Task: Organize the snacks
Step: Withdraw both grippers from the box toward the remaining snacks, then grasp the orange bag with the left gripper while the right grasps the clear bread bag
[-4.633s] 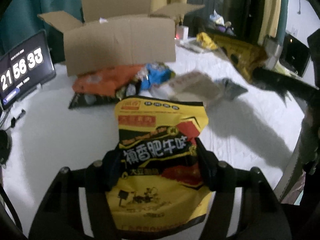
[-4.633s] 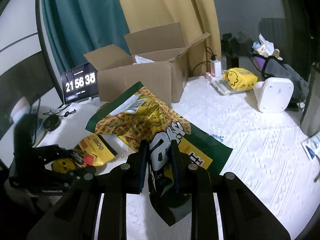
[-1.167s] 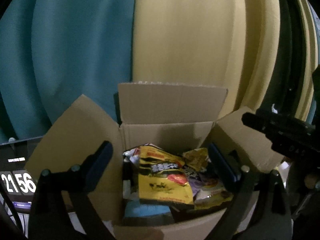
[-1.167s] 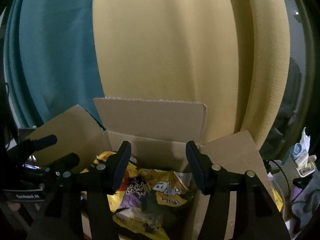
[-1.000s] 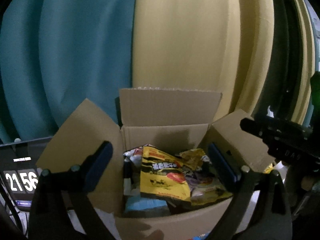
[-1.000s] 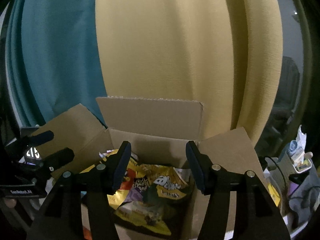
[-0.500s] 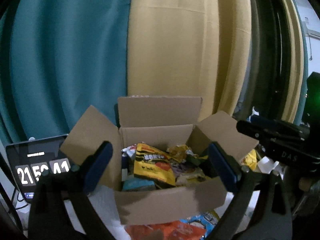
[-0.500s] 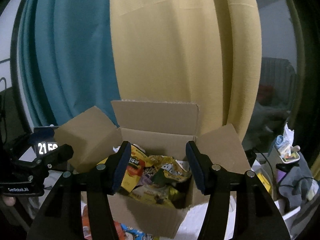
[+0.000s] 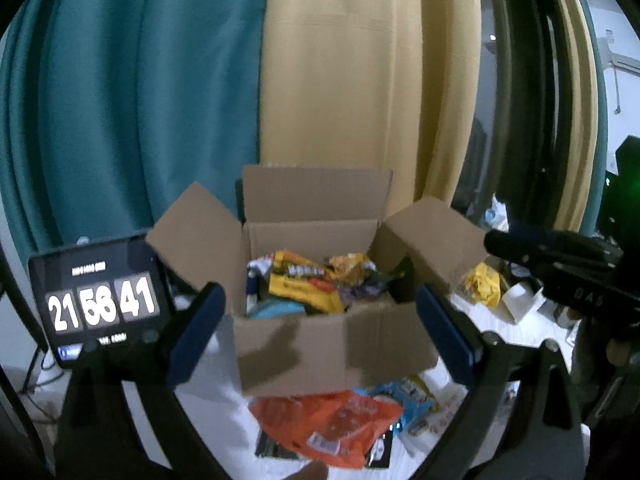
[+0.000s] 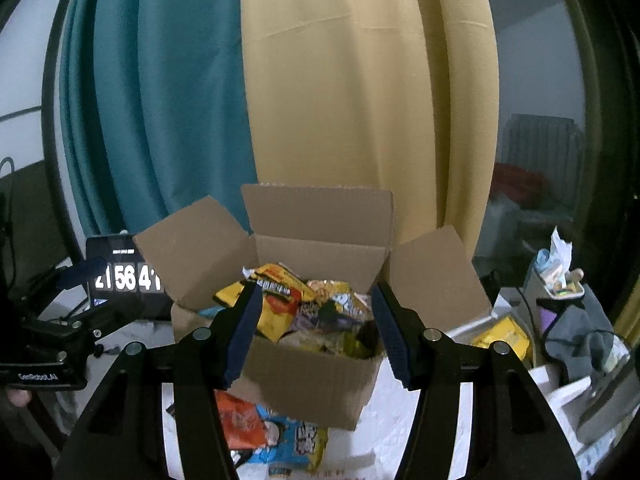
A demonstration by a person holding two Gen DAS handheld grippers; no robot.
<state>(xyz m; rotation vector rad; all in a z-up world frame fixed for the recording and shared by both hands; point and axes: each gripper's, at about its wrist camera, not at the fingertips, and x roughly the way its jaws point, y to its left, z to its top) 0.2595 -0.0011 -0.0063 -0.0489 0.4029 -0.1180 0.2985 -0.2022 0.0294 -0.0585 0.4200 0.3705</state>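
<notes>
Cardboard box [image 9: 332, 344] sits on a white textured bedspread [image 10: 404, 432], all four flaps open. Inside, a heap of snack packets: a yellow packet [image 9: 306, 284] with dark lettering leans on top toward the box's left, other gold and purple wrappers [image 10: 340, 308] beside it.

Left gripper [image 9: 320, 332]: jaws spread wide, nothing between them, held in front of the box with the front wall showing in the gap. Right gripper [image 10: 316, 330]: also spread apart and empty, framing the box opening from the near side.

On the bedspread just in front of the box: an orange packet [image 9: 332, 428] and a blue packet [image 10: 288, 440] touching it, partly tucked against the box's front wall.

Left of the box: a dark digital clock [image 9: 102, 304] reading 21 56 41, standing upright.

Behind the box: a teal curtain [image 9: 132, 100] and a yellow curtain [image 10: 360, 100] hanging side by side, meeting roughly above the box's back flap.

Right of the box: a small yellow bag [image 9: 482, 284] on the bedspread, near a white object too blurred to identify. Farther right, grey cloth [image 10: 576, 336] and assorted clutter.
</notes>
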